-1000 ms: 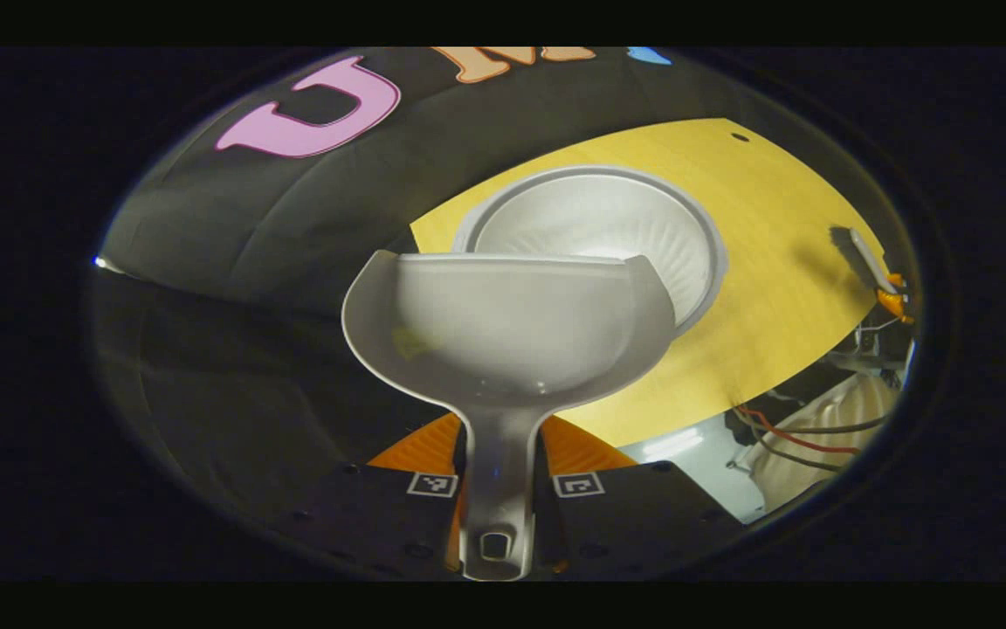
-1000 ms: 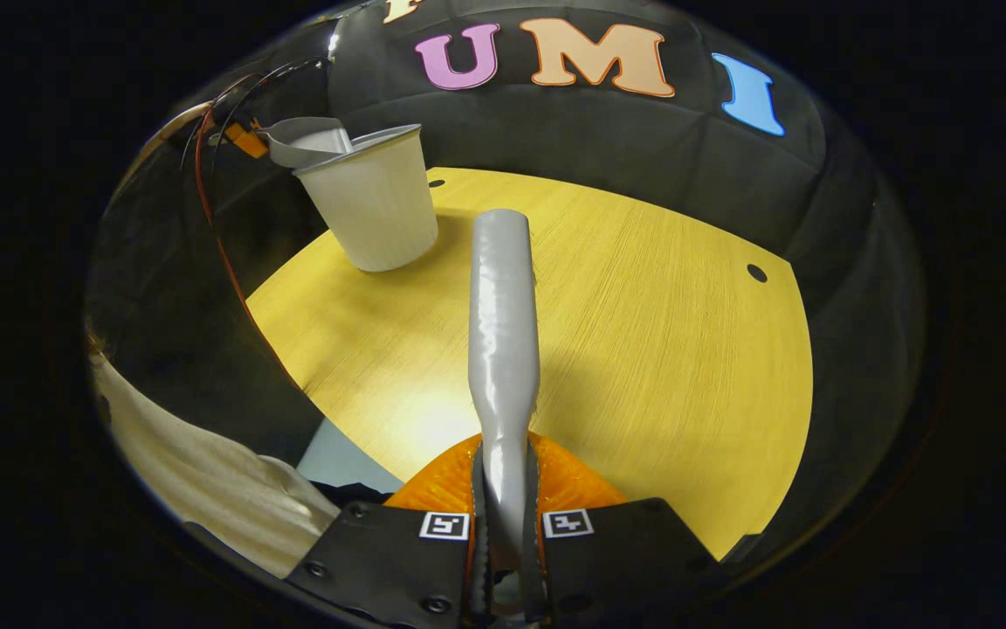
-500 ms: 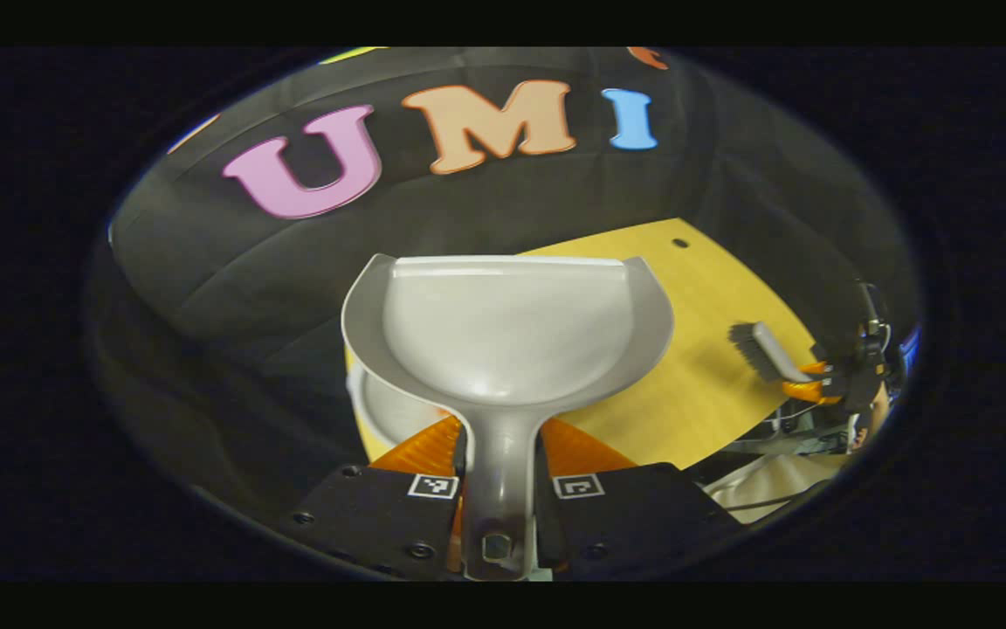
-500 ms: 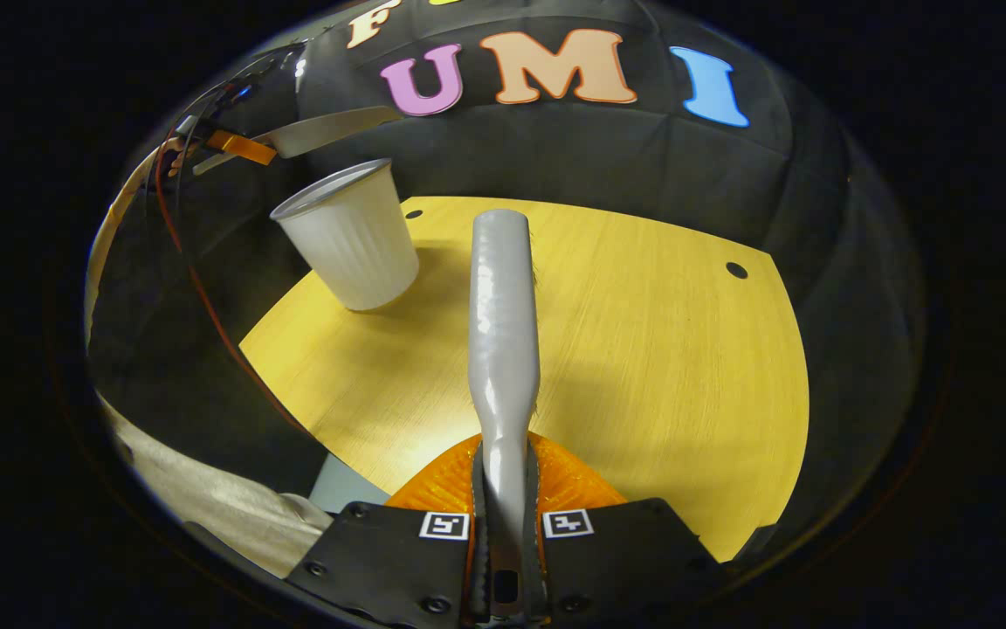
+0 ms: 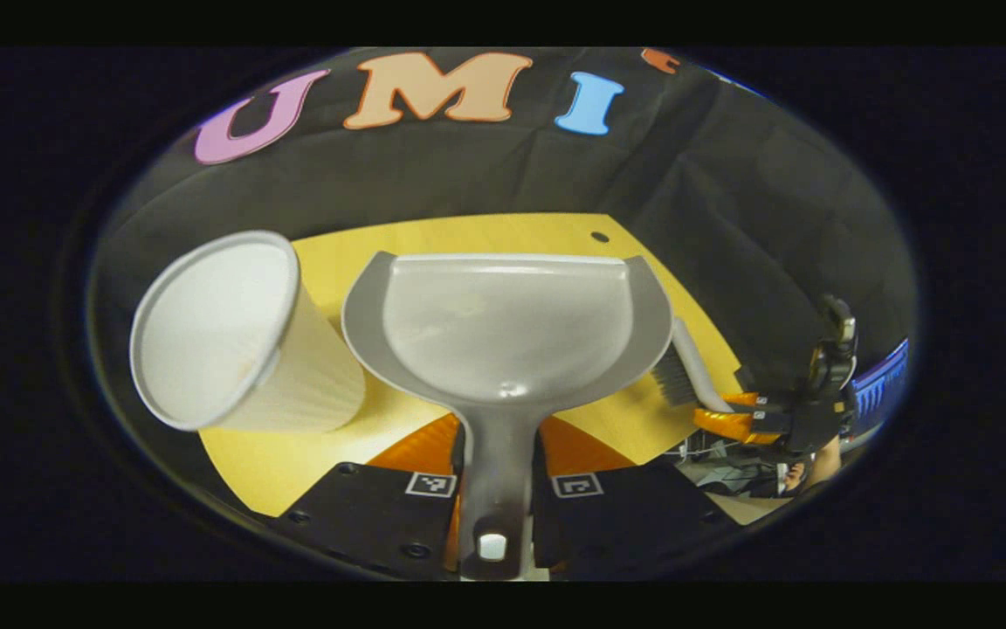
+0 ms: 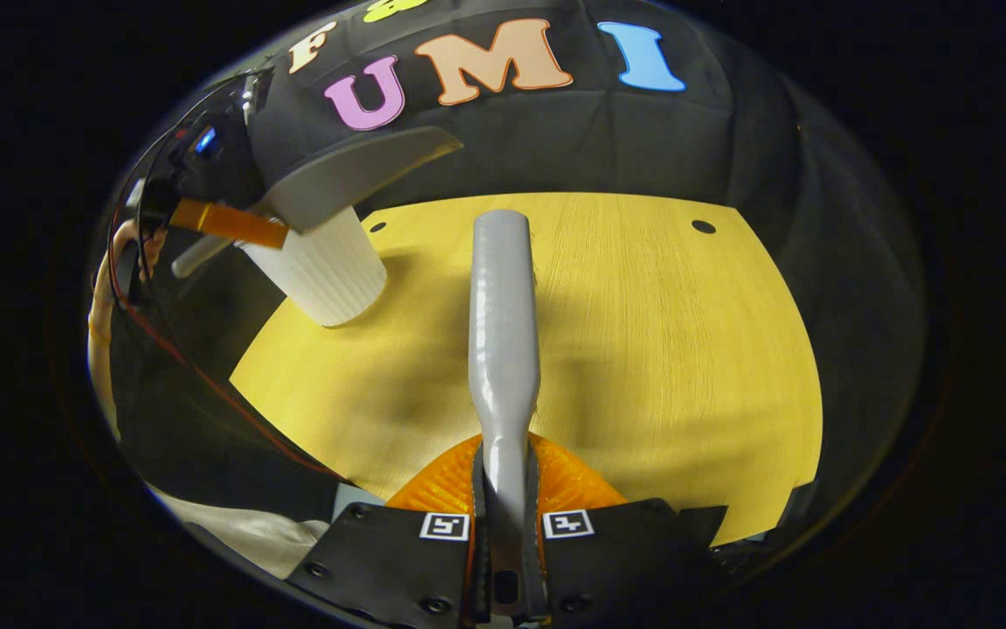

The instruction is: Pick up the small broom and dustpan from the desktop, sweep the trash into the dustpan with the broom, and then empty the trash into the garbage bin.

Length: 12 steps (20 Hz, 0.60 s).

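Half the bin (image 6: 328, 271) hidden — dustpan (image 6: 346, 175) overlapping.

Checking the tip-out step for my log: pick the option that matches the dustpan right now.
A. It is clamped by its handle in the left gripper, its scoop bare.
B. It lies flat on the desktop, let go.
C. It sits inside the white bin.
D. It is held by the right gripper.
A: the left gripper is shut on the dustpan handle, no trash shows in its scoop, and the white bin stands beside it.

Both left gripper (image 5: 498, 459) and right gripper (image 6: 503, 489) clamped, fingers closed.
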Each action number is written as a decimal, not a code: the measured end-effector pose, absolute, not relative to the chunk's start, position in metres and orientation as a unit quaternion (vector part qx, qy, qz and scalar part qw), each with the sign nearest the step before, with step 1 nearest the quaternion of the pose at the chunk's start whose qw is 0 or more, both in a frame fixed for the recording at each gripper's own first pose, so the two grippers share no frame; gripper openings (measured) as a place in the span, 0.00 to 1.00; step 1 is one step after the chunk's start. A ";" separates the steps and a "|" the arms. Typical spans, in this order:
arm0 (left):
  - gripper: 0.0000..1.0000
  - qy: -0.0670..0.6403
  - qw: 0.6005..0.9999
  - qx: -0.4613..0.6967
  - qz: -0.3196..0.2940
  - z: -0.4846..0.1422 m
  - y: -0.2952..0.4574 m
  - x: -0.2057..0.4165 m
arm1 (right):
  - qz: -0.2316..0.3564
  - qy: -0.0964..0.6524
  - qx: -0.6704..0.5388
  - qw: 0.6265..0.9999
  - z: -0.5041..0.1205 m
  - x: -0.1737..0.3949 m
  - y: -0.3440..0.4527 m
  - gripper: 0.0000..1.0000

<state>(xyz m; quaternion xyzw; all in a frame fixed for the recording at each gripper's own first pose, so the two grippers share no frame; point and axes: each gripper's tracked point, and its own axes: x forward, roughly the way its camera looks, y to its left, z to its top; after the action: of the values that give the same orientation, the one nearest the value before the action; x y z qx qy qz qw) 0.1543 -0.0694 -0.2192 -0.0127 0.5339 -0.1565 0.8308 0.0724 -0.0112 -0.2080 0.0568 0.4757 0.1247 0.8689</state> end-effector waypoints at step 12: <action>0.25 0.569 0.821 -0.047 -0.008 -0.326 -0.041 0.092 | 0.074 0.572 0.091 0.812 -0.302 0.102 0.039 0.17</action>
<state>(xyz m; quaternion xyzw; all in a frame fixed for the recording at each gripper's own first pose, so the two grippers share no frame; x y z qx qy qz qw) 0.0925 -0.0406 -0.3258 -0.0471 0.5686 -0.0081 0.8212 0.1021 0.0391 -0.3020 0.0914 0.5721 0.0740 0.8117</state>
